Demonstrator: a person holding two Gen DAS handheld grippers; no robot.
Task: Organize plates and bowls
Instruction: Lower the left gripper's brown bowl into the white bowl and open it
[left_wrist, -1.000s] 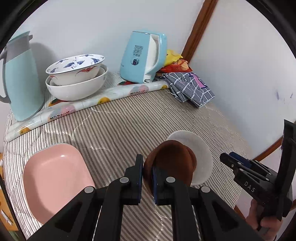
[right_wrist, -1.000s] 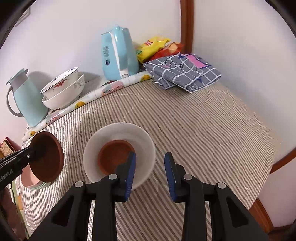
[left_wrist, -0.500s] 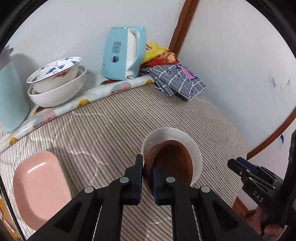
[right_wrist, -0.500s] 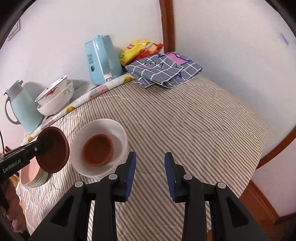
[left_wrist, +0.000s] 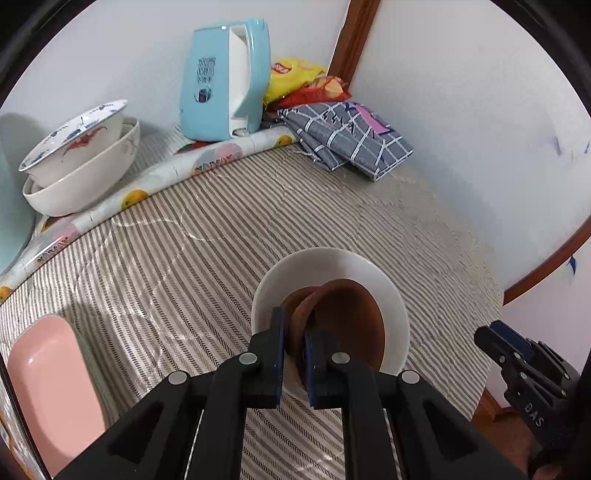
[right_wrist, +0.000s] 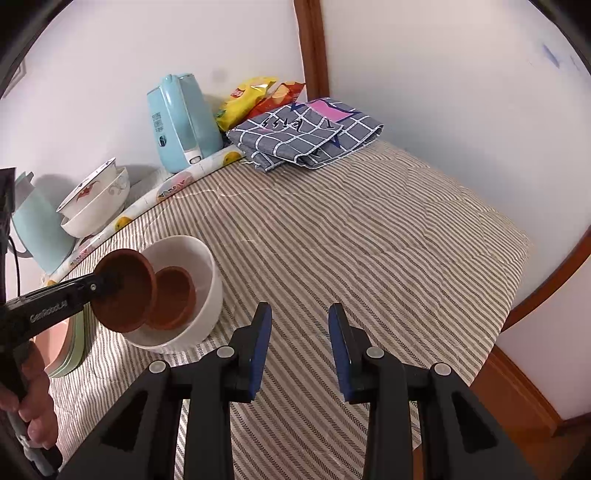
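Note:
My left gripper (left_wrist: 294, 334) is shut on the rim of a brown bowl (left_wrist: 343, 321) and holds it tilted over a white bowl (left_wrist: 397, 306). A second brown bowl (left_wrist: 293, 302) sits inside the white bowl. In the right wrist view the held brown bowl (right_wrist: 122, 291) overlaps the inner brown bowl (right_wrist: 173, 295) in the white bowl (right_wrist: 199, 269). My right gripper (right_wrist: 300, 343) is open and empty, to the right of the white bowl above the striped cloth. A pink plate (left_wrist: 48, 376) lies at the left.
Two stacked white bowls (left_wrist: 81, 162) stand at the back left beside a pale blue jug (right_wrist: 40, 229). A blue kettle (left_wrist: 225, 77), snack bags (left_wrist: 303, 79) and a folded checked cloth (left_wrist: 347, 136) lie at the back. The table edge (right_wrist: 517, 280) drops off at the right.
My left gripper has carried the brown bowl to the right and down over the white bowl. My right gripper has drawn back to the right, still open.

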